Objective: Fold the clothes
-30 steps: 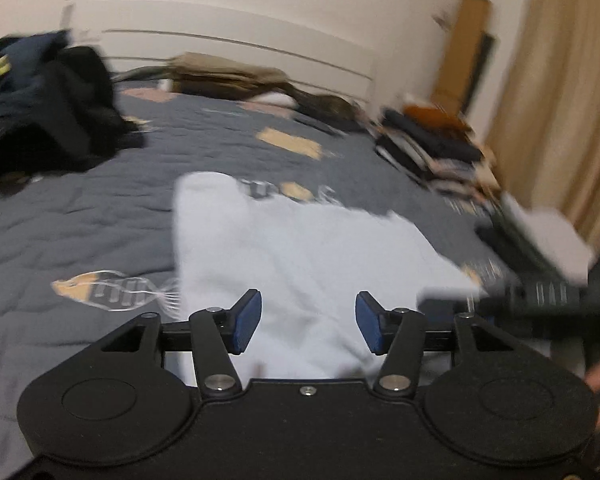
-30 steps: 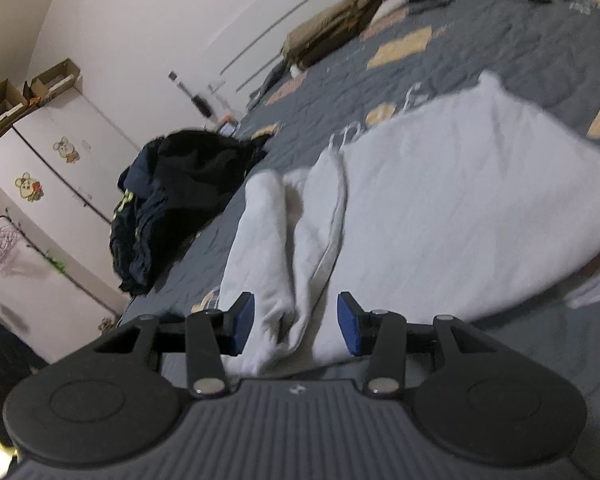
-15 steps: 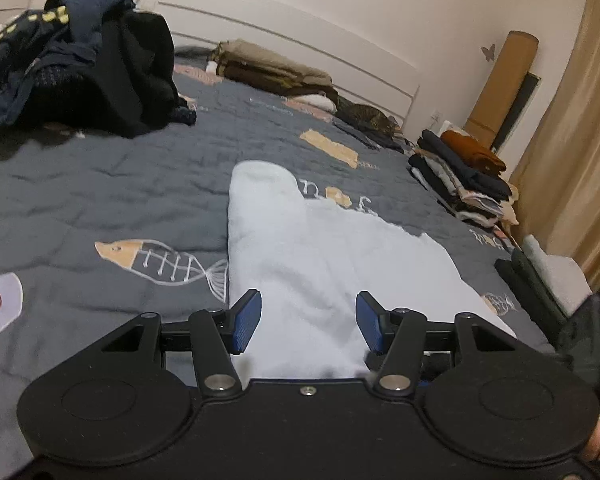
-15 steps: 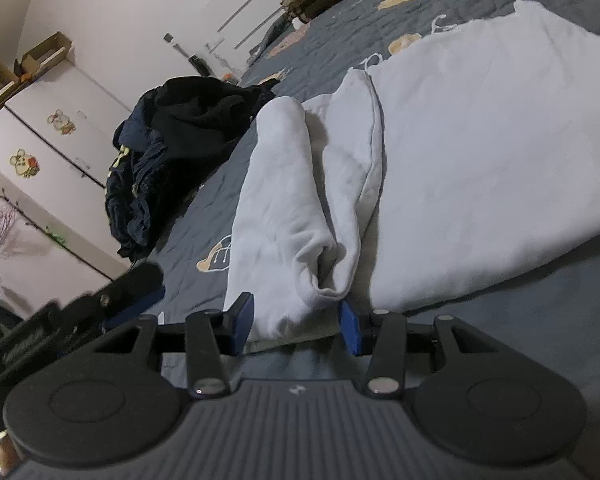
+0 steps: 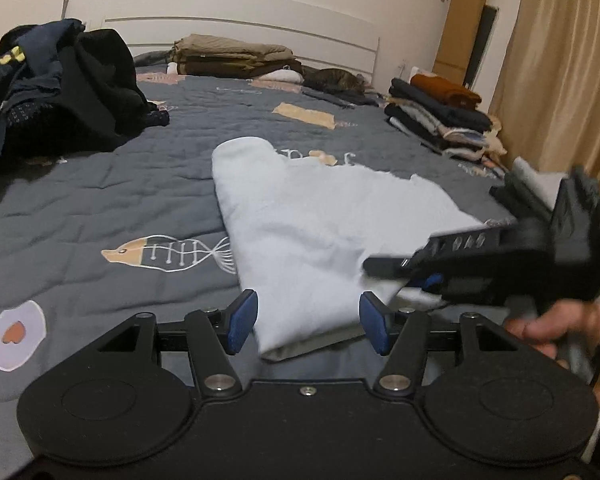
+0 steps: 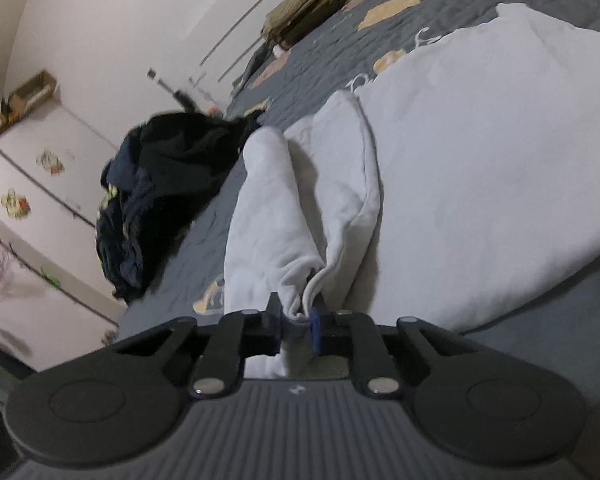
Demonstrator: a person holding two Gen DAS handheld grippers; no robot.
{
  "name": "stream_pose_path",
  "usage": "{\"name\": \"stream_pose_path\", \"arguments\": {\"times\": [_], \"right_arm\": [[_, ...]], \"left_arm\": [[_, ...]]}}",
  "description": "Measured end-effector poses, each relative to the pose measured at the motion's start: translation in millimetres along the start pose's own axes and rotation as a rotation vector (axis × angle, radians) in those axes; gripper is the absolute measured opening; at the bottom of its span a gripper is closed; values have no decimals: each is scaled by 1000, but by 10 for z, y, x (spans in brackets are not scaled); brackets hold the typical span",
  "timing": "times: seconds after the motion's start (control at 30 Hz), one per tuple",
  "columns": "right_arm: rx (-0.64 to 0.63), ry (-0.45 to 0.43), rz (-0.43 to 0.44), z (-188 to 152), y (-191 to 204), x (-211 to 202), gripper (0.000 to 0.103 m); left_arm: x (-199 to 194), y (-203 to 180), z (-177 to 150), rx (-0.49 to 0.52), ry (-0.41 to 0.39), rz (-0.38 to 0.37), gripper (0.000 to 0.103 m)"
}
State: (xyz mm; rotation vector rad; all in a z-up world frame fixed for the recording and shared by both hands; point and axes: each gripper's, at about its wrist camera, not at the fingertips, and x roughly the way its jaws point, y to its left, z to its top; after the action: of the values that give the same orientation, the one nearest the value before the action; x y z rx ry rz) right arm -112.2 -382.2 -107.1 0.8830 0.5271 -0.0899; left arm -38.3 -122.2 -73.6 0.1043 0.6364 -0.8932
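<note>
The right hand-held gripper (image 6: 296, 326) is closing, its jaws pinching the near edge of the white garment (image 6: 480, 152) — the left hand-held gripper (image 5: 308, 322) is opening, jaws apart astride the hem without pressing it. The garment lies on the grey bed (image 5: 100, 200); beyond sit dark clothes (image 5: 56, 92) and a folded stack (image 5: 440, 120).

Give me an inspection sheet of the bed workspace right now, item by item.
Surface: grey quilted bedspread with fish and egg prints.
Job's things: white garment lying partly folded on the bedspread.
Clutter: dark clothes heap; folded clothes stack; tan bedding at the headboard.
Grippers: left gripper opening, garment's near edge between the pads, not pinched; right gripper closing on a bunched garment fold.
Cables: dark cord by the hand, blurred.
Surroundings: curtain, white cabinets.
</note>
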Motion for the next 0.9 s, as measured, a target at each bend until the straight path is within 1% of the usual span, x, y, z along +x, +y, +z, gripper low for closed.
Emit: {"name": "stream_pose_path", "arguments": {"times": [0.1, 0.23, 0.37, 0.53, 0.9], "right_arm": [[-10, -55, -3, 72, 28, -81, 10], [-16, -104, -7, 186, 13, -192, 10], [-47, -139, -25, 317, -18, -316, 10], [-116, -182, -55, 465, -18, -498, 9], [-111, -261, -136, 753, -347, -906, 9]], "left_arm": [[10, -56, -14, 41, 8, 4, 56], [53, -141, -36, 84, 22, -4, 56], [117, -205, -53, 102, 37, -9, 56], [182, -284, -51, 116, 44, -13, 56], [338, -610, -24, 173, 46, -48, 56]]}}
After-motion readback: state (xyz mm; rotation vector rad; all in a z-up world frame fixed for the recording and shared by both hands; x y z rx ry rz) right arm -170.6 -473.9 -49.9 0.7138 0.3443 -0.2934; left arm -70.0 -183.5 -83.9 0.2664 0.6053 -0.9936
